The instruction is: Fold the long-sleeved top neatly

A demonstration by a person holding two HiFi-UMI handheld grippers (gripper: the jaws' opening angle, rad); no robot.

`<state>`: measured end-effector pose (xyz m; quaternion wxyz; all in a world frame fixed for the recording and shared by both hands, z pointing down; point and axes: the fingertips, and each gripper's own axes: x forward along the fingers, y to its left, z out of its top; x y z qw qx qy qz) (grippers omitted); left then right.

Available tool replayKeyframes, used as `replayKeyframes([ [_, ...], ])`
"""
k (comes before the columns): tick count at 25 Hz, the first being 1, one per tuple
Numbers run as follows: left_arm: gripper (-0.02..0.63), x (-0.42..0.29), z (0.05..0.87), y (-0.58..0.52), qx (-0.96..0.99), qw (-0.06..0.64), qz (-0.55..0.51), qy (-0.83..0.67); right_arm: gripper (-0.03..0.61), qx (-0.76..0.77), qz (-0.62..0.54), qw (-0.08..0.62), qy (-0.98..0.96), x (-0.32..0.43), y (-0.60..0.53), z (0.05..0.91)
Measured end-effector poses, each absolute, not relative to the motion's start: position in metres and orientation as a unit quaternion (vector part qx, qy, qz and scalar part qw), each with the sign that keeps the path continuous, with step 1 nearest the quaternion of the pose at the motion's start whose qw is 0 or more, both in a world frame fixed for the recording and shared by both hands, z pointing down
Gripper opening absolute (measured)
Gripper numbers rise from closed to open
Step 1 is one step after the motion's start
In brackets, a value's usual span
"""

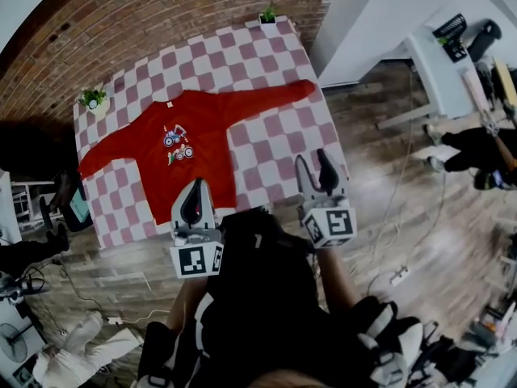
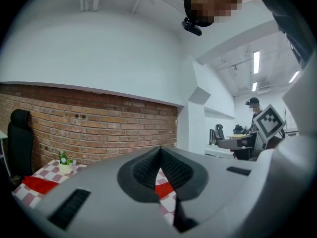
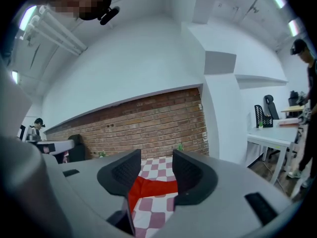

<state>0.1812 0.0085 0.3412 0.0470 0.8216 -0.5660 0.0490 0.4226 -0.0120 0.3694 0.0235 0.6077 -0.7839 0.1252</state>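
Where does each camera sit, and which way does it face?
Head view: head-mounted, steeply down at red top on checked table; left tool, right tool, dark clothing show.
Left gripper view: on left tool, along its shut jaws, toward brick wall.
Right gripper view: on right tool, between open jaws, toward red top.
All share red top and checked table.

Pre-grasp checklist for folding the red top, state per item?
1. Red long-sleeved top spread flat, sleeves out, on checked tablecloth: ok.
2. Right gripper jaws apart, empty: ok.
3. Left gripper jaws apart for a grasp: not ok; together, empty.
4. Grippers on the fabric: not ok; neither touches it.
5. Two small potted plants clear of the top: ok.
6. Near hem flat: cannot tell; the left gripper covers part of it in the head view.
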Motion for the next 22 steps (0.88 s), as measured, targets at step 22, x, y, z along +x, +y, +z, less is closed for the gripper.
replayKeyframes([
  [22, 0.006, 0.205, 0.526, -0.193, 0.823, 0.111, 0.157, -0.535, 0.178, 0.663, 0.374, 0.066, -0.645, 0.549, -0.246, 0.598],
])
